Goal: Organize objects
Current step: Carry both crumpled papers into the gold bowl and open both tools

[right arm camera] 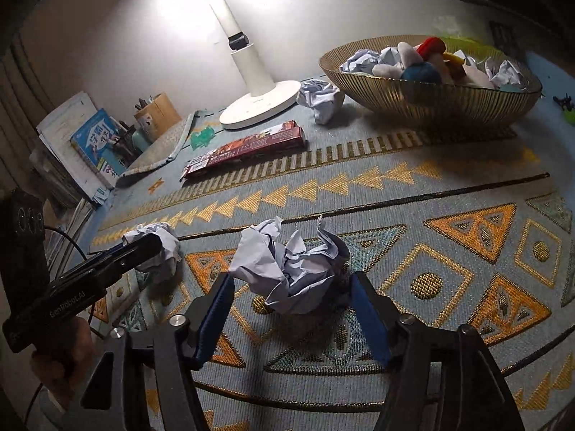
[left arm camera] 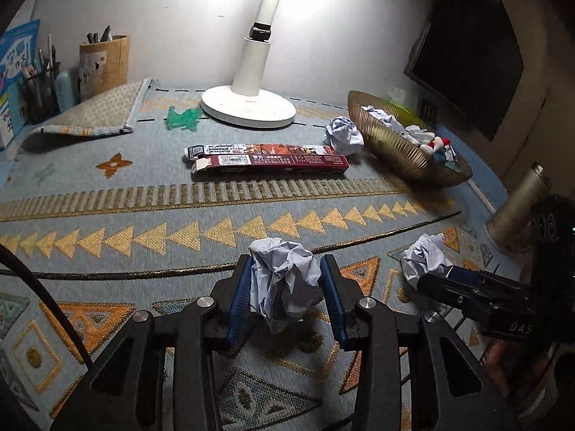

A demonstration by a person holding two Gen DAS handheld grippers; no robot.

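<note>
Crumpled paper (left arm camera: pixel 284 280) sits pinched between the blue pads of the left gripper (left arm camera: pixel 287 294) in the left wrist view, the jaws narrowed onto it above the near part of the patterned mat (left arm camera: pixel 143 208). Toward the mat's right edge a second paper ball (left arm camera: pixel 426 256) lies on the weave, with the right gripper (left arm camera: pixel 436 280) reaching in against its near side. Toward the far edge stand a white desk lamp (left arm camera: pixel 248 107), a long red carton (left arm camera: pixel 269 161), another paper wad (left arm camera: pixel 343 134) and a ribbed gold bowl (left arm camera: pixel 402 151) of scraps and toys.

From the right wrist view, the right gripper (right arm camera: pixel 291 309) stands wide, its pads clear of the paper ball (right arm camera: pixel 291 273) lying on the mat (right arm camera: pixel 413 194) between them. At the left, the left gripper (right arm camera: pixel 143 248) clasps its own paper ball (right arm camera: pixel 167 248). The bowl (right arm camera: pixel 431 97) sits at the far right corner, the lamp (right arm camera: pixel 258 100) and carton (right arm camera: pixel 248 151) beside it.
</note>
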